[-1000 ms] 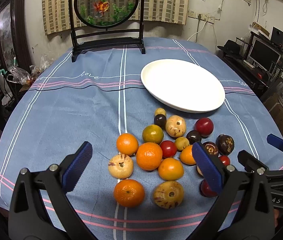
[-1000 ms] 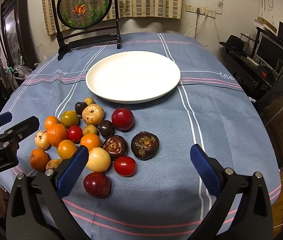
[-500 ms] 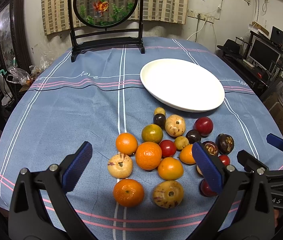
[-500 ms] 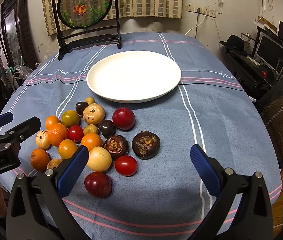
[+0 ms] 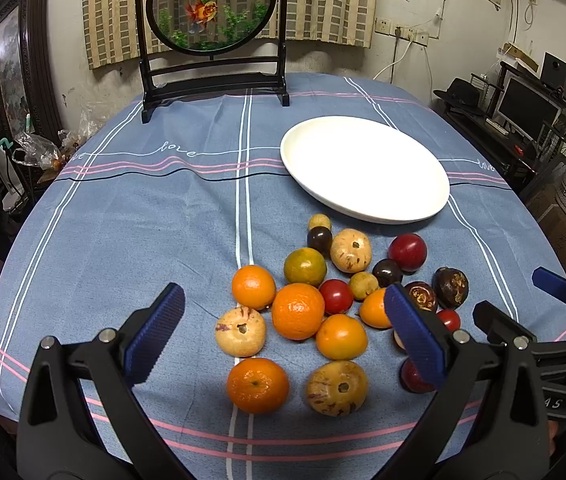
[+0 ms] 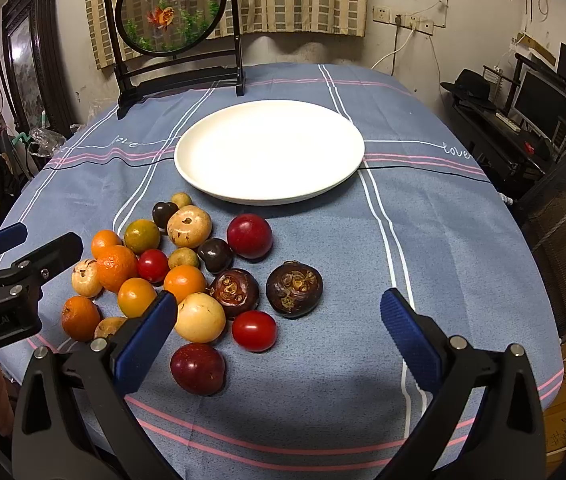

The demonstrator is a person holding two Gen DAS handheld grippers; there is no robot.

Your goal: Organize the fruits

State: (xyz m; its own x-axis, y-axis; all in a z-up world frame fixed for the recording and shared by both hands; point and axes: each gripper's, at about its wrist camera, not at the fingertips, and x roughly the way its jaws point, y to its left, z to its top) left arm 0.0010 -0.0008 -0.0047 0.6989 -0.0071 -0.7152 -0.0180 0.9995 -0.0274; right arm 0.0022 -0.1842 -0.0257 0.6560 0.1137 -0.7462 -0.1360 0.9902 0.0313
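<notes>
1. The left tool (image 5: 283, 336) hangs with its jaws spread wide and nothing between them, framing the orange fruits at the lower middle of the left wrist view.
2. The right tool (image 6: 279, 336) is just as wide open and empty, low in the right wrist view above the red and dark fruits.
3. Over the last second almost nothing has changed: both tools have crept a little forward, and no fruit has moved.
4. The fruits (image 5: 339, 304) lie in one loose cluster on the blue cloth of the surface (image 5: 143, 232), many touching each other, just below the plate.
5. The white plate (image 6: 269, 152) sits bare at the upper middle of the right wrist view, near the cluster but apart from it.
6. My reading: sorting has not begun, and the first pick is still to be chosen.
</notes>
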